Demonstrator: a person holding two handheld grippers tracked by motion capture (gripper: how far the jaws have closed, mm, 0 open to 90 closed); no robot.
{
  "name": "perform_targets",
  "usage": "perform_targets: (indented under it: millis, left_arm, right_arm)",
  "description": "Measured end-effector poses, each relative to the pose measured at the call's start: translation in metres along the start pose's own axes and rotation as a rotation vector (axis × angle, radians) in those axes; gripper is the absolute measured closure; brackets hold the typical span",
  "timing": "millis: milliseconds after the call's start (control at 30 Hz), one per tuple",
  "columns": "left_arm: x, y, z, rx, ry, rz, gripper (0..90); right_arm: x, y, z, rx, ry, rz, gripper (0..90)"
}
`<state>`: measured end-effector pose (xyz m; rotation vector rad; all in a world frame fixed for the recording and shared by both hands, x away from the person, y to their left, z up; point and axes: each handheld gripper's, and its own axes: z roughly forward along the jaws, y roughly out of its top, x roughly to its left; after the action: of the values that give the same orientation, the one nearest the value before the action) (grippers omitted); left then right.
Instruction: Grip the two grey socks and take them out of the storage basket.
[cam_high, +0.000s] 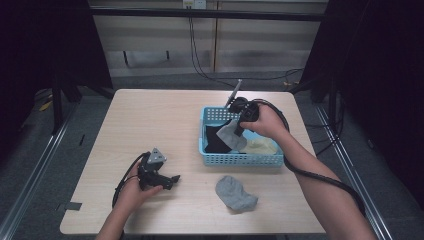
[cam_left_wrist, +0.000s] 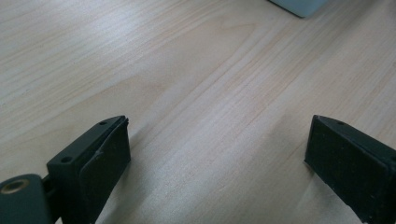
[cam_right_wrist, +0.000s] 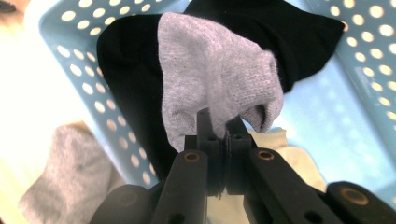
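Pale wood-grain table (cam_high: 165, 120) carries everything, with dark floor and black curtains round it and cables trailing down the far wall; no writing or label can be read anywhere. From the high view, my left gripper (cam_high: 172, 178) lies low over the near left part of the table, my left hand (cam_high: 137, 192) wrapped round its body. My right gripper (cam_high: 239, 131) points down into the light blue perforated plastic basket (cam_high: 242, 159) at the right, pinching a light grey sock (cam_high: 231, 134) that hangs over the basket's contents. Inside the basket lie a black garment (cam_high: 216, 140) on the left and a cream cloth (cam_high: 260, 146) on the right. A second grey sock (cam_high: 236, 193) lies flat on the table just in front of the basket.

Along my left gripper (cam_left_wrist: 217, 154), the two black jaws stand spread wide with bare wood between them, holding nothing.

Along my right gripper (cam_right_wrist: 223, 133), the jaws are pressed together on an edge of the light grey sock (cam_right_wrist: 212, 79), which drapes above the black garment (cam_right_wrist: 135, 79). The basket's (cam_right_wrist: 84, 60) dotted wall runs on both sides, the cream cloth (cam_right_wrist: 292, 154) shows beside the jaws, and the second grey sock (cam_right_wrist: 65, 177) lies blurred outside the wall.
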<state>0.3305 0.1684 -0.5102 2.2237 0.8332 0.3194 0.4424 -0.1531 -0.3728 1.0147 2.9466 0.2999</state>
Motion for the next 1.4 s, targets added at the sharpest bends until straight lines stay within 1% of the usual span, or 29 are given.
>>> perform_targets:
  millis: [200, 400, 433, 500, 533, 633, 767, 967, 1100, 1133, 1200, 1300, 1400]
  left_arm:
    - [0.000, 0.000, 0.000, 0.004, -0.001, 0.001, 6.0]
    - [0.000, 0.000, 0.000, 0.004, 0.001, 0.001, 6.0]
    - [0.000, 0.000, 0.000, 0.004, 0.001, 0.002, 6.0]
    - [0.000, 0.000, 0.000, 0.004, 0.001, 0.001, 6.0]
    - [0.000, 0.000, 0.000, 0.004, 0.001, 0.001, 6.0]
    - [0.000, 0.000, 0.000, 0.004, 0.001, 0.002, 6.0]
    - [0.000, 0.000, 0.000, 0.004, 0.001, 0.002, 6.0]
    - [0.000, 0.000, 0.000, 0.004, 0.001, 0.002, 6.0]
    - [0.000, 0.000, 0.000, 0.004, 0.001, 0.002, 6.0]
    - [0.000, 0.000, 0.000, 0.004, 0.001, 0.002, 6.0]
    - [0.000, 0.000, 0.000, 0.004, 0.001, 0.002, 6.0]
    - [0.000, 0.000, 0.000, 0.004, 0.001, 0.002, 6.0]
    - [0.000, 0.000, 0.000, 0.001, 0.002, 0.002, 6.0]
  right_arm:
    - [-0.001, -0.003, -0.022, 0.004, -0.017, -0.009, 88.3]
    - [0.000, -0.007, -0.043, 0.013, -0.038, -0.036, 88.3]
    - [0.000, -0.008, -0.046, 0.010, -0.035, -0.035, 88.3]
    - [0.001, -0.009, -0.055, 0.007, -0.045, -0.043, 88.3]
    - [0.000, -0.010, -0.058, -0.001, -0.039, -0.045, 88.3]
    - [0.002, -0.012, -0.067, 0.001, -0.050, -0.046, 88.3]
    - [0.006, -0.016, -0.075, 0.006, -0.051, -0.063, 88.3]
    - [0.019, -0.023, -0.088, 0.002, -0.051, -0.097, 88.3]
    - [0.031, -0.032, -0.094, -0.021, -0.043, -0.125, 88.3]
    - [0.035, -0.034, -0.096, -0.019, -0.038, -0.133, 88.3]
    - [0.041, -0.039, -0.098, -0.032, -0.035, -0.137, 88.3]
    - [0.052, -0.046, -0.099, -0.025, -0.026, -0.177, 88.3]
    - [0.063, -0.051, -0.098, -0.012, -0.017, -0.202, 88.2]
